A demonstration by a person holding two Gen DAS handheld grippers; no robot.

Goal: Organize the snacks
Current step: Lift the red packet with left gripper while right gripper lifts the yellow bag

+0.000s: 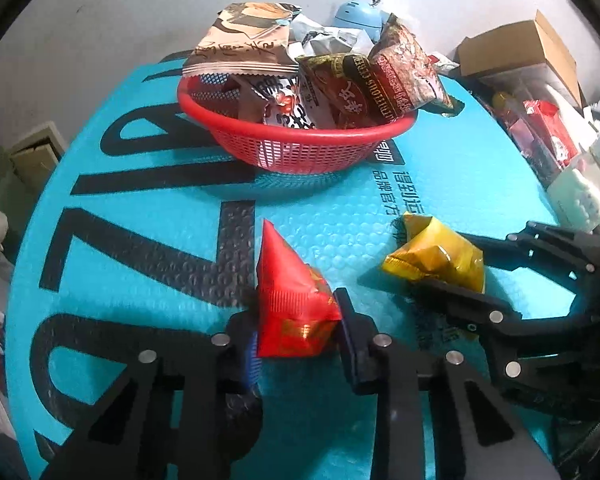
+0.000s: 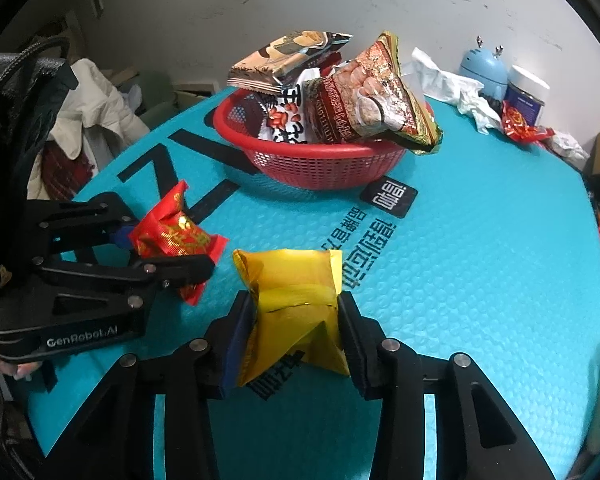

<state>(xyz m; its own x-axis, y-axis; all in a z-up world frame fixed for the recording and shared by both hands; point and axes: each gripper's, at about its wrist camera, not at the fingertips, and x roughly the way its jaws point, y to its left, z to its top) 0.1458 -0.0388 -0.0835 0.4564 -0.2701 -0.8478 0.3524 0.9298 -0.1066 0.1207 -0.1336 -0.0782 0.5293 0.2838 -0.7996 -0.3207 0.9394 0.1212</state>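
The right gripper [image 2: 296, 332] clamps a crinkled yellow foil snack packet [image 2: 296, 300] between its black fingers, low over the turquoise bubble-textured mat [image 2: 480, 260]. To its left, the left gripper [image 2: 168, 256] pinches a small red foil packet with gold print [image 2: 172, 236], which seems to touch the mat. Behind them a red perforated plastic basket [image 2: 320, 164] stands heaped with large snack bags [image 2: 364, 100].

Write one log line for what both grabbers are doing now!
left gripper: shut on red packet | right gripper: shut on yellow packet | red basket: full of snacks | both packets: outside the basket
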